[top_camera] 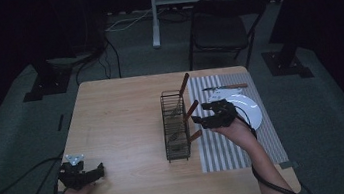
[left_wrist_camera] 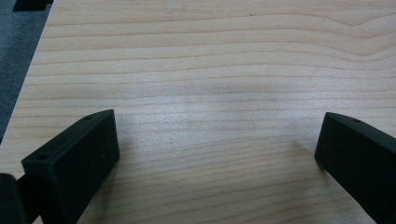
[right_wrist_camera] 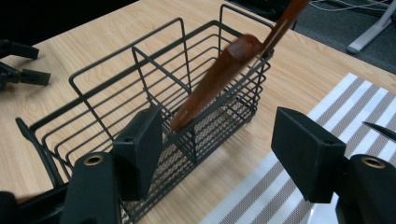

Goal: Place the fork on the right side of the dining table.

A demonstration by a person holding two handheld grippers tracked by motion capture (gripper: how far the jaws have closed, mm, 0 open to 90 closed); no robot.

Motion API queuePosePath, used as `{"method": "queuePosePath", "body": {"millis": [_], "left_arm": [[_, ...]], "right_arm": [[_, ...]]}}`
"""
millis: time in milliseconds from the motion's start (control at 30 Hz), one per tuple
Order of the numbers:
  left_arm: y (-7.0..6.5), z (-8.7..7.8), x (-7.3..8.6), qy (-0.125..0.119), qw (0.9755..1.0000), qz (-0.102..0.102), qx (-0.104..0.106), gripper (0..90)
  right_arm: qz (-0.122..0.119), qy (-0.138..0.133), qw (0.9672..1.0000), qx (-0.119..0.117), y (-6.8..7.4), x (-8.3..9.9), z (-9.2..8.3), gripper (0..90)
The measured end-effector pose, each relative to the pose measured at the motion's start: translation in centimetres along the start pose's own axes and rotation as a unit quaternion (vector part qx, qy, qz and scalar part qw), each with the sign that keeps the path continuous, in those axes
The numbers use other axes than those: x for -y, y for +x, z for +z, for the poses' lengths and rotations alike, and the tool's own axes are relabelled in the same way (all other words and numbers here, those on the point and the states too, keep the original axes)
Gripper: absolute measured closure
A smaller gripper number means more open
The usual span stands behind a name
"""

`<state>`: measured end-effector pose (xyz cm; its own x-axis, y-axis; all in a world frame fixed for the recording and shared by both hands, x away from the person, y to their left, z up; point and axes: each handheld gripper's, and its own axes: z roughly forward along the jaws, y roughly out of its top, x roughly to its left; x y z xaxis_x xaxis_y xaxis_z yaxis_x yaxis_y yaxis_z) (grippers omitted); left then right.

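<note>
The wire basket (top_camera: 175,126) stood near the middle of the wooden table (top_camera: 117,114), its long side running away from the person, and served as the reference for all positions noted here. It was divided into compartments by wire partitions. Three wooden-handled utensils leaned in it, handles tipping toward the mat side: one in the far compartment (top_camera: 184,84), one in the middle compartment (top_camera: 191,109) and one in the near compartment (top_camera: 195,136). What kind of utensils they were could not be determined.

The right gripper (top_camera: 211,114) was held just beside the basket on its mat side, level with the middle compartment. Its jaws stood apart with nothing between them; no pad touched any handle. In the right gripper view the middle handle (right_wrist_camera: 215,78) lay ahead of the jaws, clear of both, resting against the basket's top wire.

The left gripper (top_camera: 94,173) rested well apart from the basket, toward the person's left near corner of the table. Its jaws were spread wide over bare wood, holding nothing, as the left gripper view confirmed.

A striped placemat (top_camera: 227,147) lay immediately on the basket's right side. On it, beyond the right gripper from the basket, sat a white plate (top_camera: 251,109). A knife (top_camera: 224,87) with a wooden handle lay across the mat's far end, beyond the plate
</note>
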<state>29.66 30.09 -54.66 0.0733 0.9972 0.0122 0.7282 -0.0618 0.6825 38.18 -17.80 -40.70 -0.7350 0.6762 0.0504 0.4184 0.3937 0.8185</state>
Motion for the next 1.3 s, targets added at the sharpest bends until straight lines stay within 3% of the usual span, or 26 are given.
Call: {"method": "queuePosePath", "body": {"millis": [467,533,633,800,900,1000,1167,1267,1300], "left_arm": [[0.0,0.0,0.0,0.000,1.0000,0.001,0.000,0.1],[0.0,0.0,0.0,0.000,1.0000,0.001,0.000,0.1],[0.0,0.0,0.0,0.000,1.0000,0.000,0.000,0.1],[0.0,0.0,0.0,0.000,1.0000,-0.001,0.000,0.1],[0.0,0.0,0.0,0.000,1.0000,0.000,0.000,0.1],[0.0,0.0,0.0,0.000,1.0000,0.000,0.000,0.1],[0.0,0.0,0.0,0.000,1.0000,0.000,0.000,0.1],[0.0,0.0,0.0,0.000,1.0000,0.001,0.000,0.1],[0.0,0.0,0.0,0.000,1.0000,0.000,0.000,0.1]], "right_arm": [[0.010,-0.001,0.9999,-0.012,0.3,-0.4,1.9,40.9],[0.005,-0.001,1.0000,-0.008,0.5,-0.3,2.2,43.9],[0.017,-0.002,0.9997,-0.018,0.3,-0.2,2.7,51.9],[0.024,-0.001,0.9996,-0.014,0.3,-0.1,3.1,58.4],[0.013,-0.003,0.9996,-0.025,0.6,-0.1,3.1,67.2],[0.004,-0.001,0.9996,-0.026,0.7,-0.2,3.0,67.9],[0.006,-0.005,0.9979,-0.065,0.6,-0.2,2.6,73.7],[0.003,-0.006,0.9973,-0.073,0.6,-0.2,2.5,76.5],[0.002,-0.008,0.9962,-0.087,0.6,-0.2,2.5,78.3]]}}
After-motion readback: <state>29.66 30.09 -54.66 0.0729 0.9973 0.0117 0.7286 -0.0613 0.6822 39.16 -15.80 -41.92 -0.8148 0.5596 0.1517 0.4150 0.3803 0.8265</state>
